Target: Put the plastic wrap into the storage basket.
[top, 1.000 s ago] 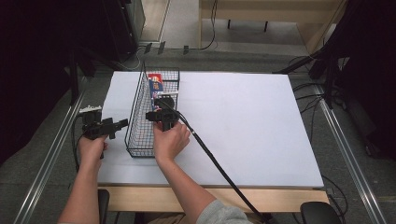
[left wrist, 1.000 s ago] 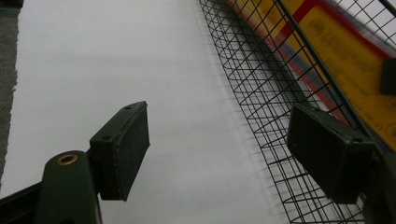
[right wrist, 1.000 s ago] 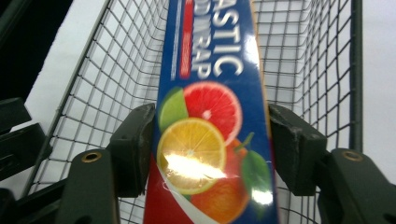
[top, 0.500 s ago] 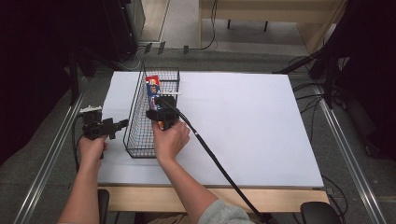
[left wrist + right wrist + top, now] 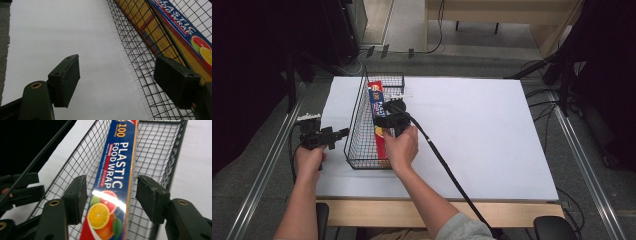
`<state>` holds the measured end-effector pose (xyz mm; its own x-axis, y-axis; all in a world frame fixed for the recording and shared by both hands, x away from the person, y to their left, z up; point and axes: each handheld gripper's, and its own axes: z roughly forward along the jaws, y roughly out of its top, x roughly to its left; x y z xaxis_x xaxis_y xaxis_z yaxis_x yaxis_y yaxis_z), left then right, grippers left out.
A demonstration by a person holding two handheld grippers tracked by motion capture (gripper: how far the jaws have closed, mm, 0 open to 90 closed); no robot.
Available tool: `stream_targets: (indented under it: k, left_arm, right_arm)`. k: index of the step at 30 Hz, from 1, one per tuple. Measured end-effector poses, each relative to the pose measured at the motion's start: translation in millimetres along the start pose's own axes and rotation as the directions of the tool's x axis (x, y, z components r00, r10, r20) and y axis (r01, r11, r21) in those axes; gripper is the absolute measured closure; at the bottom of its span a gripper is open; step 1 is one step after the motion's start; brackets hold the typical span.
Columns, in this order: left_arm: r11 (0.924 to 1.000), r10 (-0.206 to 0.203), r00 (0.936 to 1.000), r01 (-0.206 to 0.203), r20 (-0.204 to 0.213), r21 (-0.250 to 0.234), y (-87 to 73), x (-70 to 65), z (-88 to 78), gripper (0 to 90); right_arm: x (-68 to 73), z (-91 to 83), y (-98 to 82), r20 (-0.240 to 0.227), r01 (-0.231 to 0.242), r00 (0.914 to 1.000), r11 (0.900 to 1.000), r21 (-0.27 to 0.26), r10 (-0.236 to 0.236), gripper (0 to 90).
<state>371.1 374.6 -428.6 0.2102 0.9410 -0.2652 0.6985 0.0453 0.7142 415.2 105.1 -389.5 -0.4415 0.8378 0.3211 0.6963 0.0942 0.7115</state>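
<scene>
A long blue and red plastic food wrap box lies lengthways in a black wire basket, along its right side. My right gripper hangs over the near half of the box. Its jaws have just been opening, and they straddle the box with narrow gaps, so the pads do not press on it. My left gripper rests open on the white table just left of the basket, with bare table between its pads. The box shows through the mesh.
The white table stretches wide to the right of the basket. A black cable trails from the right gripper toward the near edge. Metal rails run along both sides of the table, and dark equipment stands at the far left.
The box, which stood up at the basket's far end, now lies flat along the basket. The right hand has drawn slightly nearer. The left gripper has not moved.
</scene>
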Motion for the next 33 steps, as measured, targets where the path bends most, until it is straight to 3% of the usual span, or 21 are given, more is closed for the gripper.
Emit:
stream_targets:
  k: [6,9,13,16,19,23,27,33]
  left_arm:
    - [1.0,0.006,1.0,-0.006,0.001,0.006,0.0,-0.8,0.3,22.1]
    - [0.9999,0.008,1.0,-0.008,0.001,0.006,0.0,-0.8,0.0,22.1]
    - [0.9999,0.012,0.9999,-0.012,0.002,0.01,-0.1,-1.5,0.3,22.1]
    - [0.9998,0.015,0.9999,-0.015,0.003,0.015,-0.2,-1.8,0.5,22.1]
    - [0.9995,0.021,0.9998,-0.021,0.005,0.022,-0.3,-2.7,1.0,22.1]
    - [0.9993,0.027,0.9996,-0.027,0.009,0.026,-0.2,-2.8,0.5,22.1]
    - [0.9992,0.028,0.9996,-0.028,0.009,0.028,-0.2,-2.8,0.1,22.1]
    - [0.9991,0.032,0.9994,-0.033,0.011,0.025,-0.3,-4.1,-0.5,22.1]
  right_arm:
    - [-14.1,-7.5,3.9,-0.029,0.064,0.9976,0.998,0.005,-0.063,43.4]
    - [-20.3,-9.4,5.8,-0.075,0.075,0.9945,0.997,0.027,-0.073,43.4]
    - [-27.6,-14.8,5.3,-0.069,0.148,0.987,0.989,0.026,-0.146,43.4]
    - [-35.5,-19.6,5.7,-0.108,0.15,0.9833,0.988,0.024,-0.147,43.4]
    - [-43.5,-23.9,6.3,-0.164,0.171,0.9728,0.985,0.036,-0.163,43.5]
    - [-56.4,-30.0,6.8,-0.172,0.225,0.9617,0.973,0.045,-0.214,43.4]
    - [-69.9,-37.6,7.2,-0.193,0.223,0.9584,0.974,0.045,-0.211,42.7]
    - [-85.4,-50.4,5.9,-0.187,0.244,0.9544,0.969,0.041,-0.232,38.9]
